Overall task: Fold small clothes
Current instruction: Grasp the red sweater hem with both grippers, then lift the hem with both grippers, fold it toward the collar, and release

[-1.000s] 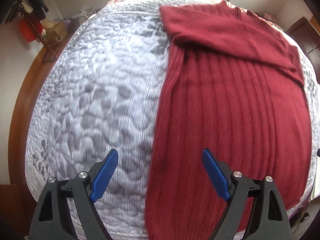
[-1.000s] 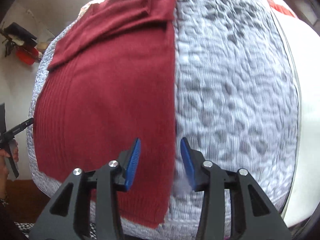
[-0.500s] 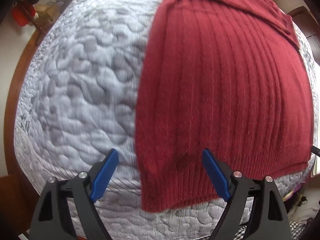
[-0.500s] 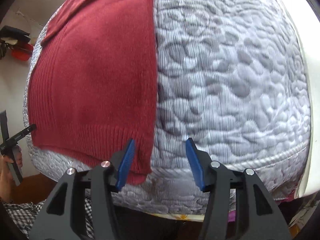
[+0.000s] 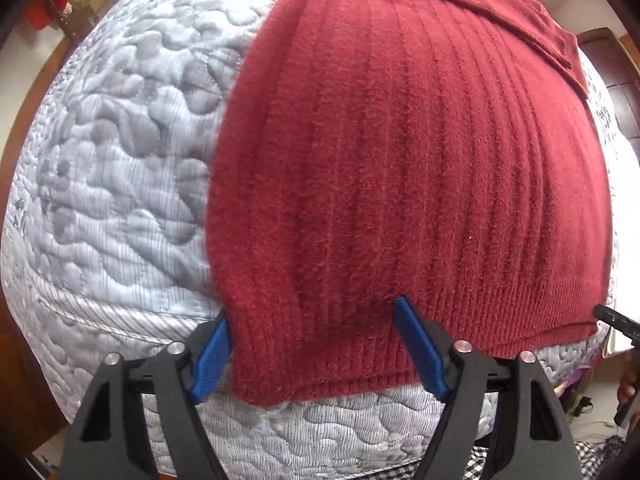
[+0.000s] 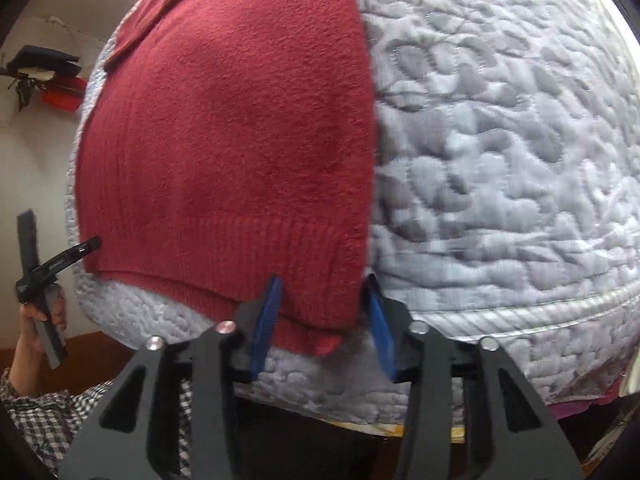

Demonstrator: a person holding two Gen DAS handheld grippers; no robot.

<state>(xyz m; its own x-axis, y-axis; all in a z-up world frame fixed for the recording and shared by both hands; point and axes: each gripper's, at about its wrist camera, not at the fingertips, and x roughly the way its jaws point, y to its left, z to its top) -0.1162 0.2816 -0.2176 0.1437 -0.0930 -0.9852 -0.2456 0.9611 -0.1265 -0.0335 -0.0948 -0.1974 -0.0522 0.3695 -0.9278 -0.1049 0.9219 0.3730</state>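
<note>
A: A bed point(image 5: 120, 168) under a grey quilted cover is seen, with one red sweater point(image 5: 400, 160) laid flat on it, sleeves folded across the top.

B: What has changed?

A: Since a second ago, both tools have been brought down to the hem. The left hand-held gripper point(image 5: 316, 350) is spread around the hem's left corner; the right hand-held gripper point(image 6: 322, 322) is spread around the right corner. Nothing is pinched yet.

B: So the bottom-up fold is judged about to begin. Counted: one sweater, two grippers.
</note>
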